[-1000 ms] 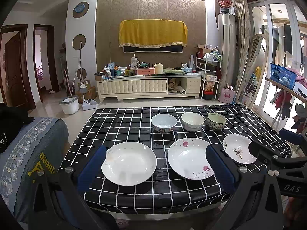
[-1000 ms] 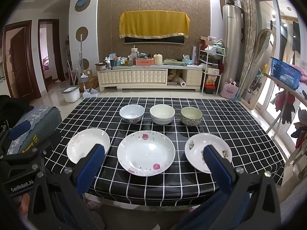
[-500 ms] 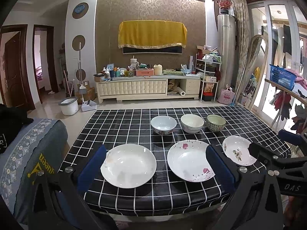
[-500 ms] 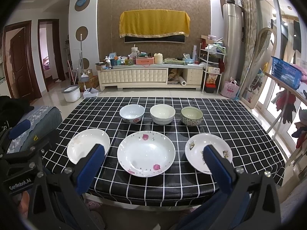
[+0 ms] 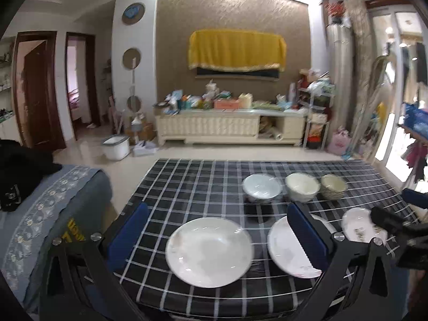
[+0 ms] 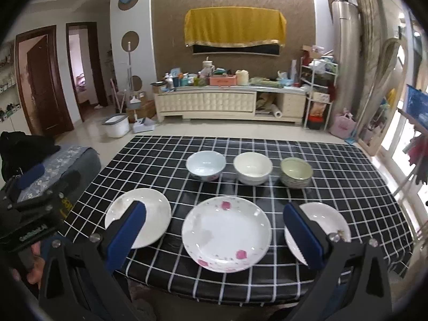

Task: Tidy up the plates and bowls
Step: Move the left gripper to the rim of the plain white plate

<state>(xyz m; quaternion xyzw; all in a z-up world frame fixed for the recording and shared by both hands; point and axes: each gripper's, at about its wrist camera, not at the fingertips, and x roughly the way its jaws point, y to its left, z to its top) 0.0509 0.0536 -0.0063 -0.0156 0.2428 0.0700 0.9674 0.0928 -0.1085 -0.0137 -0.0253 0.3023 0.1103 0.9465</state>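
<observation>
Three plates lie in a row near the front of the black checked table (image 6: pixel 334 165): a plain white plate (image 6: pixel 149 214) at left, a large pink-flowered plate (image 6: pixel 226 230) in the middle, a small patterned plate (image 6: pixel 329 219) at right. Behind them stand a pale blue bowl (image 6: pixel 206 164), a cream bowl (image 6: pixel 252 167) and a green patterned bowl (image 6: pixel 296 171). My right gripper (image 6: pixel 214 231) is open, its fingers either side of the flowered plate, short of it. My left gripper (image 5: pixel 218 230) is open, with the white plate (image 5: pixel 208 251) between its fingers.
A grey embroidered sofa arm (image 5: pixel 48 214) with a black bag lies left of the table. Beyond the table are tiled floor, a white bin (image 6: pixel 116 125), a cluttered cream TV cabinet (image 6: pixel 214 101) and a shelf rack (image 6: pixel 318 93). A clothes rack stands at right.
My left gripper has swung left and closer, so the white plate now sits centred between its fingers; its view is blurred. My right gripper has moved forward and lower over the flowered plate.
</observation>
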